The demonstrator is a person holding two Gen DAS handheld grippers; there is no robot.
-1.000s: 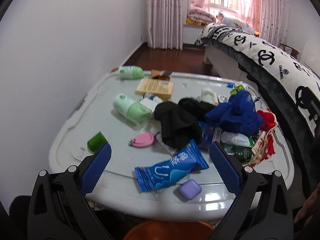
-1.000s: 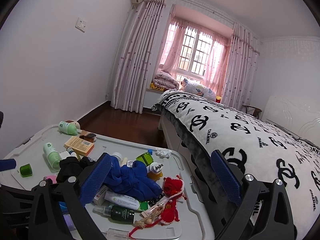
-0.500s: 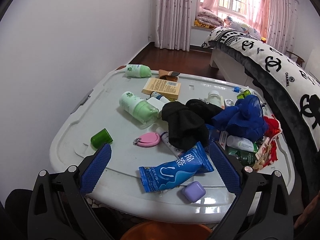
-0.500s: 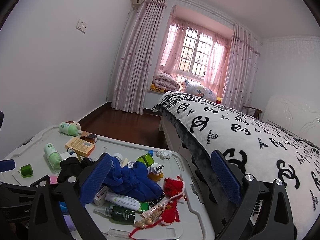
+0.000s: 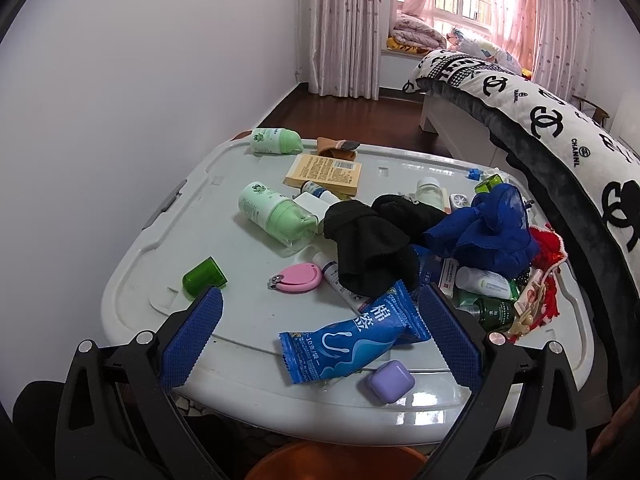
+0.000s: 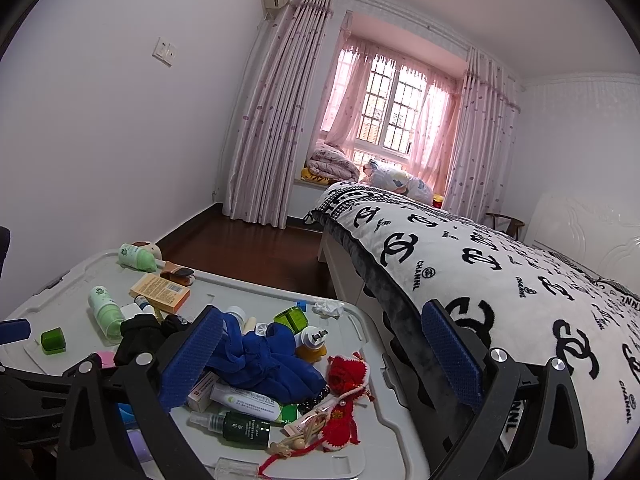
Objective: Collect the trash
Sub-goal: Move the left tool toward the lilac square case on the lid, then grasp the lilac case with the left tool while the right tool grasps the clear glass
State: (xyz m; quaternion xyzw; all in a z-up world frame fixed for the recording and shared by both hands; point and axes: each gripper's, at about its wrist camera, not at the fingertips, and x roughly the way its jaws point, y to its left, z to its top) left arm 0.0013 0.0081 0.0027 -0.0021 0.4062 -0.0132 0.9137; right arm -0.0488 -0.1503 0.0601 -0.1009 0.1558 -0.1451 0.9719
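Working toward the first pick, we hold the left gripper [image 5: 318, 330] wide open and empty at the lower centre of its frame, framing the blue wrapper [image 5: 354, 334] that lies flat on the grey lid [image 5: 168, 248] just beside a lilac earbud case [image 5: 390, 381]. We judge that wrapper to be the trash nearest to hand; a crumpled white tissue [image 6: 328, 308] at the middle of the right view looks like another piece, though it is too small to be sure. To do this well, we should come down with one pad on each long edge of the wrapper, keep clear of the case and the black cloth [image 5: 368, 256] above it, and pinch low so the thin film does not slip. The right gripper [image 6: 320, 360] also stands wide open and holds nothing, over the blue cloth [image 6: 264, 356]. An orange rim [image 5: 336, 460] at the bottom edge may be the bin.
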